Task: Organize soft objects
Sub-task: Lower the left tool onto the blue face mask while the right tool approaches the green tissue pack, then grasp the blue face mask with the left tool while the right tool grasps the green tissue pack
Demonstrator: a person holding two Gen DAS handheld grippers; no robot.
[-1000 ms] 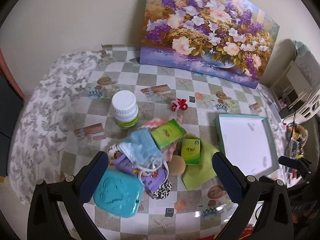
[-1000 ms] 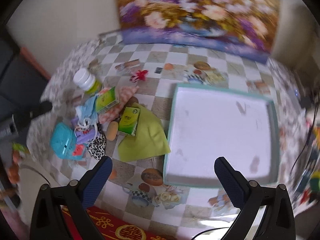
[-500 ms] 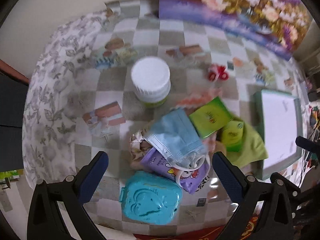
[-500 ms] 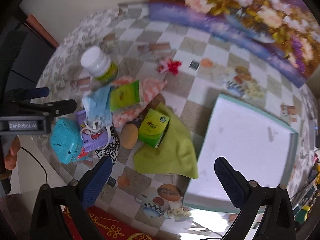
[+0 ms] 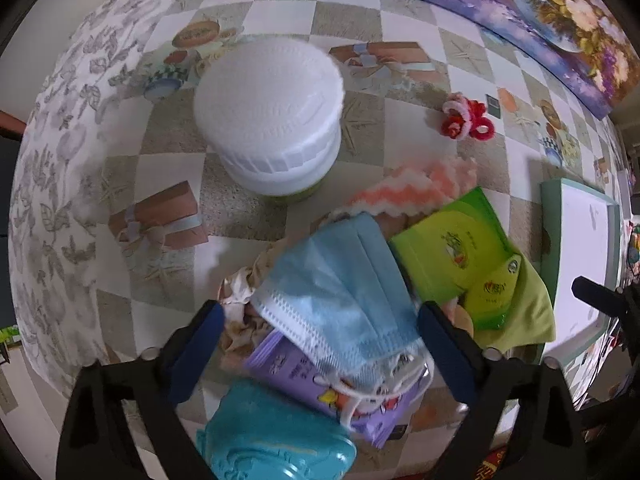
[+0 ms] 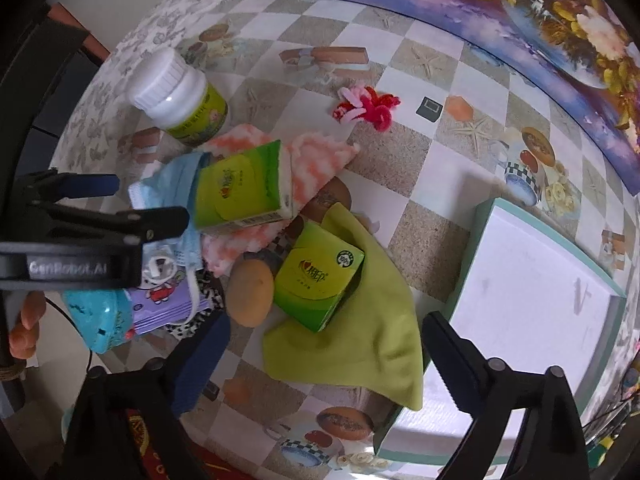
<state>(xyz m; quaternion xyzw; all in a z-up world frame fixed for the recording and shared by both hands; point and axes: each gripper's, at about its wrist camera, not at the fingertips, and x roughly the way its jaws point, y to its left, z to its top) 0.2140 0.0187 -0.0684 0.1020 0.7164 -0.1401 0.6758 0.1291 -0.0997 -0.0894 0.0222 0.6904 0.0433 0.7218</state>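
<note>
A pile of soft things lies on the checked tablecloth. A blue face mask (image 5: 340, 292) tops it, over a purple tissue pack (image 5: 320, 376) and a pink-white cloth (image 5: 416, 188). My left gripper (image 5: 316, 316) is open, its jaws on either side of the mask, just above it. It also shows in the right wrist view (image 6: 108, 200). My right gripper (image 6: 324, 332) is open above a green cloth (image 6: 368, 344) and a green tissue pack (image 6: 316, 280). A second green pack (image 6: 236, 192) and a tan sponge (image 6: 250, 292) lie in the pile.
A white-lidded bottle (image 5: 276, 120) stands behind the pile. A teal plastic case (image 5: 272, 440) lies at the near edge. A red-pink hair tie (image 6: 366, 108) lies apart. A white tray with a teal rim (image 6: 480, 240) sits to the right. A flower painting (image 6: 520, 20) leans at the back.
Both grippers have dropped closer to the table. The left one moved in over the blue mask; the right one moved left toward the green cloth and tissue pack.
</note>
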